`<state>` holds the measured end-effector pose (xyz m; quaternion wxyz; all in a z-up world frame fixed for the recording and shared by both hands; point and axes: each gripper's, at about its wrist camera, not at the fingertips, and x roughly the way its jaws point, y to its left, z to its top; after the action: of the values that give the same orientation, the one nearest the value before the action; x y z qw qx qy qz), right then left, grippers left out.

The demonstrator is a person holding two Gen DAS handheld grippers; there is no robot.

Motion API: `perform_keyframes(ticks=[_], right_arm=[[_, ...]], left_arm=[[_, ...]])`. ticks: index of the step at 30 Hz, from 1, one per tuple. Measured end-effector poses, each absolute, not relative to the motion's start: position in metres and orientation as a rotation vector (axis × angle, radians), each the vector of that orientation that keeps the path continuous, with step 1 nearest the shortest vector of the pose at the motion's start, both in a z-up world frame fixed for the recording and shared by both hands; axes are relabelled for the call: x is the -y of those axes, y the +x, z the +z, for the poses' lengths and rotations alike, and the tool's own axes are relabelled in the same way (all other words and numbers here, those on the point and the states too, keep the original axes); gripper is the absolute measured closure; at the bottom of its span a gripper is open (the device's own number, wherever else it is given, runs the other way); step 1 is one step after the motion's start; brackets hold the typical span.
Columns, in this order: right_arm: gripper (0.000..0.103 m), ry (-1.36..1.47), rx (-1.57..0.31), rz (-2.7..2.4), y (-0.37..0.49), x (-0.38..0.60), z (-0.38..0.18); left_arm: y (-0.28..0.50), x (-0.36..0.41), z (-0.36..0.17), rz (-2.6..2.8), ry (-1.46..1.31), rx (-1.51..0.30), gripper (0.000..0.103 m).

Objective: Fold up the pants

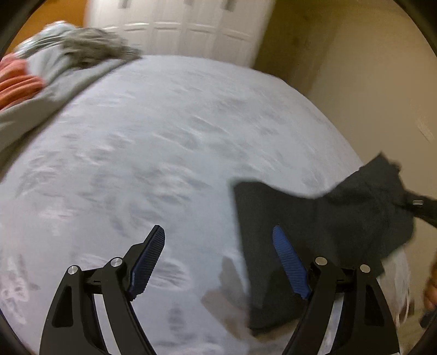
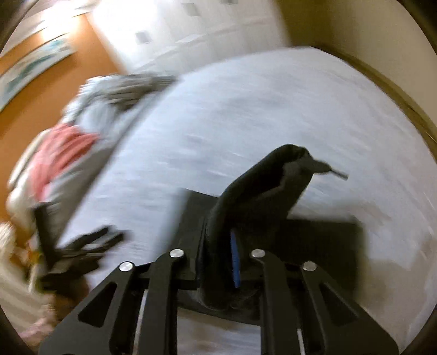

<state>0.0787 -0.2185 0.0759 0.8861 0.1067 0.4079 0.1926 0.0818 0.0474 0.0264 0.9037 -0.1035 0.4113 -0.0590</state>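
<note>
Spreading wide in the left wrist view, the blue pads (image 1: 148, 262) of the left gripper (image 1: 218, 262) are held apart over the bed sheet (image 1: 142, 153) with nothing between them. The dark pants (image 1: 322, 226) are seen just past the right-hand finger, partly behind it, one flat part lying on the sheet and a further part lifted up toward the right edge of the frame, where the black tip of the other tool is faintly made out.

What that view leaves out is supplied by the right wrist view: the right gripper (image 2: 235, 262) is closed on a bunched fold of the pants (image 2: 262, 196), only a thin strip of blue pad being visible against the cloth. The fold is raised above the fingers into a peak, while the rest of the garment is spread flat on the bed sheet (image 2: 245, 103) beneath and to either side. The left gripper (image 2: 87, 245) is caught there as a blurred black shape low on the left.

Both tools are angled down over the near edge of the bed. A heap of grey and coral laundry (image 1: 41, 71) is piled at the far left, and white panelled doors (image 1: 177, 24) are seen behind the bed. Both views are smeared by motion blur.
</note>
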Motion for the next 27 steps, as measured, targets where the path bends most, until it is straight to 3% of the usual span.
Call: perform_keyframes(ticks=[1, 5, 8, 14, 21, 24, 27], right_arm=[[0.103, 0.208, -0.837, 0.491, 0.083, 0.184, 0.094], [0.103, 0.136, -0.823, 0.677, 0.09, 0.082, 0.127], [0.103, 0.084, -0.849, 0.743, 0.094, 0.02, 0.12], [0.103, 0.083, -0.867, 0.851, 0.087, -0.036, 0.115], [0.103, 0.156, -0.757, 0.626, 0.08, 0.085, 0.153], [0.102, 0.22, -0.806, 0.411, 0.071, 0.186, 0.117], [0.096, 0.106, -0.898, 0.02, 0.056, 0.273, 0.054]], left_arm=[[0.083, -0.066, 0.032, -0.079, -0.248, -0.835, 0.024], [0.078, -0.145, 0.052, 0.099, -0.405, -0.764, 0.024], [0.068, -0.189, 0.057, 0.207, -0.463, -0.723, 0.024], [0.058, -0.208, 0.044, 0.207, -0.405, -0.781, 0.024], [0.051, -0.186, 0.04, 0.017, -0.425, -0.827, 0.024], [0.053, -0.163, 0.036, -0.074, -0.425, -0.857, 0.024], [0.061, -0.127, 0.026, -0.166, -0.409, -0.927, 0.024]])
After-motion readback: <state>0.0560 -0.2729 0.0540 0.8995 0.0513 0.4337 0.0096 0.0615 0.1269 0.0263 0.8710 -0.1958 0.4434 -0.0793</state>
